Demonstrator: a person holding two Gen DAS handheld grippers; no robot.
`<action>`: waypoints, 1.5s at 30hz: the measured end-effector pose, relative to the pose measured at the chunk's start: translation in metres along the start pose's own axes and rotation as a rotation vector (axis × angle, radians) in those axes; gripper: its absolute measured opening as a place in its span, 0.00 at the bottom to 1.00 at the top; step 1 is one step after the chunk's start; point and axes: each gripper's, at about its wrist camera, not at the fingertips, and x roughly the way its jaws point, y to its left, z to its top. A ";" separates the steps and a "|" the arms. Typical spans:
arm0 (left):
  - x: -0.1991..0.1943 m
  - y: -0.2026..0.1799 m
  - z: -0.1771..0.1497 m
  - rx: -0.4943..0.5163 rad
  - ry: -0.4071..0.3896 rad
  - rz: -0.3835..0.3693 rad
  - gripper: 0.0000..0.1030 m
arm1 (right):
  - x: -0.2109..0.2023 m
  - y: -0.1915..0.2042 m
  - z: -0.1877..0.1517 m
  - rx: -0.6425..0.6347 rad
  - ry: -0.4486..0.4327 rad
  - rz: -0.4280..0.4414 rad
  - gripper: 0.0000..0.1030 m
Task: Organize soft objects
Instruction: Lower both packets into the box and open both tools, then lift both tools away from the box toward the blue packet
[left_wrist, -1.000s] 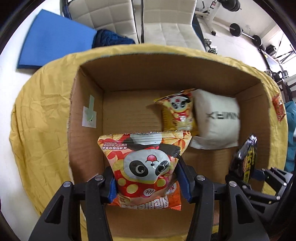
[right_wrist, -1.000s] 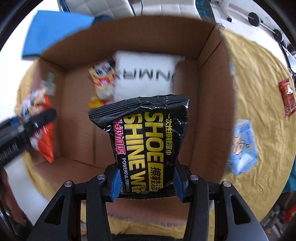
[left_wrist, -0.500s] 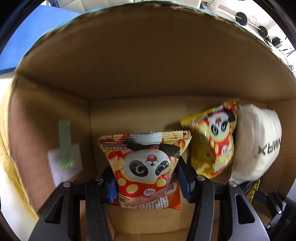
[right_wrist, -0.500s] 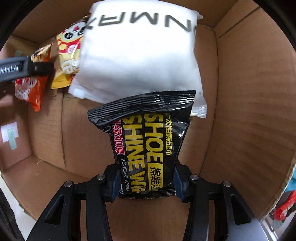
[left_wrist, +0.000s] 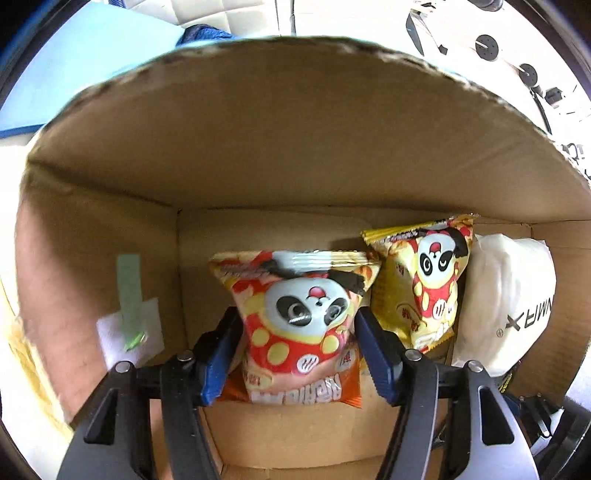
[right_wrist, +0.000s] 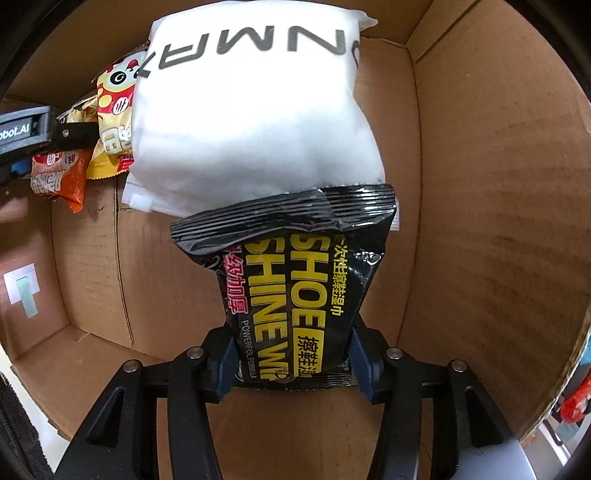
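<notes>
Both grippers are inside the cardboard box. My left gripper has its jaws spread and no longer squeezing the orange panda snack bag, which stands between the fingers on the box floor. A yellow panda snack bag leans beside it, against a white soft pack. My right gripper is shut on a black shoe-shine wipes pack whose top edge presses against the white soft pack. The left gripper and orange bag show at far left.
The box walls enclose both grippers. A white label with green tape sticks to the left wall. A blue mat and white chairs lie beyond the box. Gym weights stand at the far right.
Both grippers pushed deeper into the box. The left jaws have opened off the orange panda bag. The black pack's top now crumples against the white pack.
</notes>
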 end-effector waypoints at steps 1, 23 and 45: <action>-0.003 0.001 -0.003 -0.005 -0.003 -0.004 0.59 | -0.002 0.000 0.000 0.000 0.001 0.000 0.55; -0.110 -0.001 -0.075 0.010 -0.202 -0.022 0.82 | -0.087 0.002 -0.036 0.011 -0.178 0.071 1.00; -0.205 -0.015 -0.175 -0.030 -0.436 0.040 1.00 | -0.197 -0.010 -0.124 -0.038 -0.427 0.079 1.00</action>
